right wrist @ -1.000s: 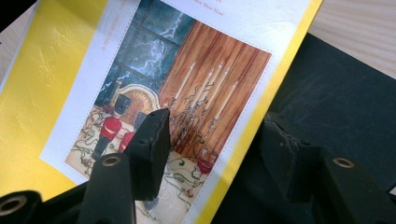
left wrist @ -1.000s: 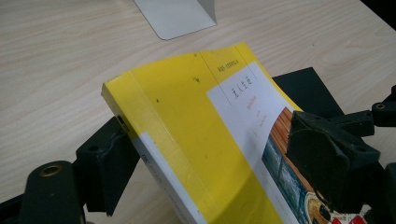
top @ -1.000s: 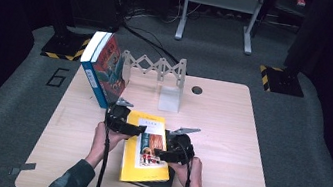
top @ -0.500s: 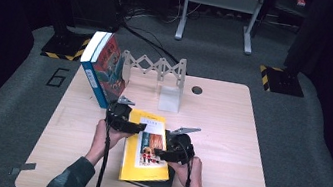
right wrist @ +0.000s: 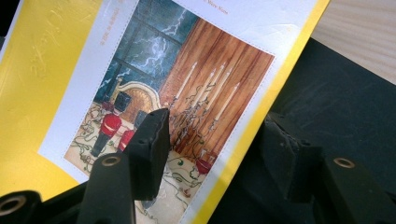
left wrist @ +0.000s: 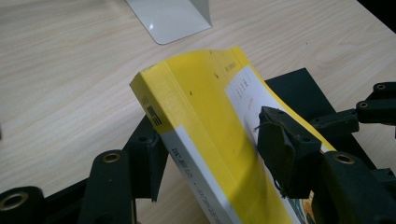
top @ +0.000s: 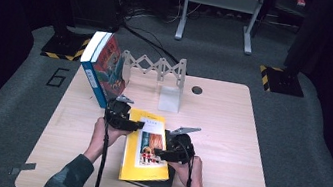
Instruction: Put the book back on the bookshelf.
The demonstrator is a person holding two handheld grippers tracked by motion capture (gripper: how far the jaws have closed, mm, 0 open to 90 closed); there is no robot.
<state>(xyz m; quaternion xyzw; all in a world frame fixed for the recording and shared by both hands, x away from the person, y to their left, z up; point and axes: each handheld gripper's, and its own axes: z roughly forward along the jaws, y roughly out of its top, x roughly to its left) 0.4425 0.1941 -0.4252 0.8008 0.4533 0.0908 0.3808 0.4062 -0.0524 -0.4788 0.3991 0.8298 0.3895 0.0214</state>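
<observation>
While the yellow book (top: 146,146) is lifted off the black book (top: 158,186) under it, it is clamped by both the just-closing left gripper (left wrist: 210,154) and right gripper (right wrist: 212,154); shelving it remains undone.

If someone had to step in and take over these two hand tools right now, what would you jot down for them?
Left gripper: jaws have just been closing around the spine edge of the yellow book, one under it, one on the cover; that edge is lifted.
Right gripper: jaws straddle the book's other long edge, one on the cover picture, one beneath; grip not certain.
Yellow book lies on a black book near the front of the table.
Blue book already leans in the grey rack; a white bookend stands nearby.
Left, probably: raise the yellow book and stand it in the rack, then the black one.
</observation>
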